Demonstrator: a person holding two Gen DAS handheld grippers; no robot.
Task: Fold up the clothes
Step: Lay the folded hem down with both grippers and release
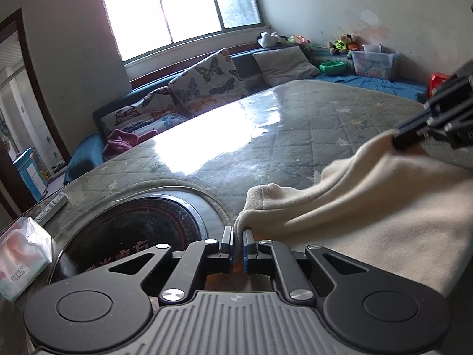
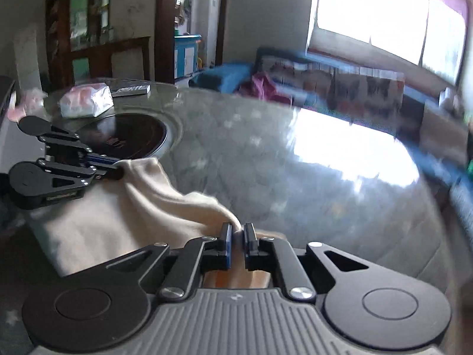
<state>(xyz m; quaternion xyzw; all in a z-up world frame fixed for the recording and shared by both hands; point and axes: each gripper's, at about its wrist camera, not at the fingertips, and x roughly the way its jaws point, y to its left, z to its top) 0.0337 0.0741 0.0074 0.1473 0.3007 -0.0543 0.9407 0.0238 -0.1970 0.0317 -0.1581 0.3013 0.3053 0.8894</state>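
A cream fleece garment (image 1: 369, 207) lies at the near edge of a glass-topped round table (image 1: 266, 136). My left gripper (image 1: 238, 236) is shut on one edge of the garment at its left corner. My right gripper (image 2: 238, 233) is shut on another edge of the same garment (image 2: 124, 216). The cloth hangs slack between the two. In the left wrist view the right gripper (image 1: 397, 140) pinches the cloth at the right. In the right wrist view the left gripper (image 2: 118, 168) pinches it at the left. The right wrist view is blurred.
A dark round hotplate (image 1: 130, 230) is set in the table (image 2: 325, 177) beside the left gripper. A tissue pack (image 1: 20, 260) and a remote (image 1: 51, 207) lie at the table's left edge. A sofa with butterfly cushions (image 1: 207, 80) stands behind.
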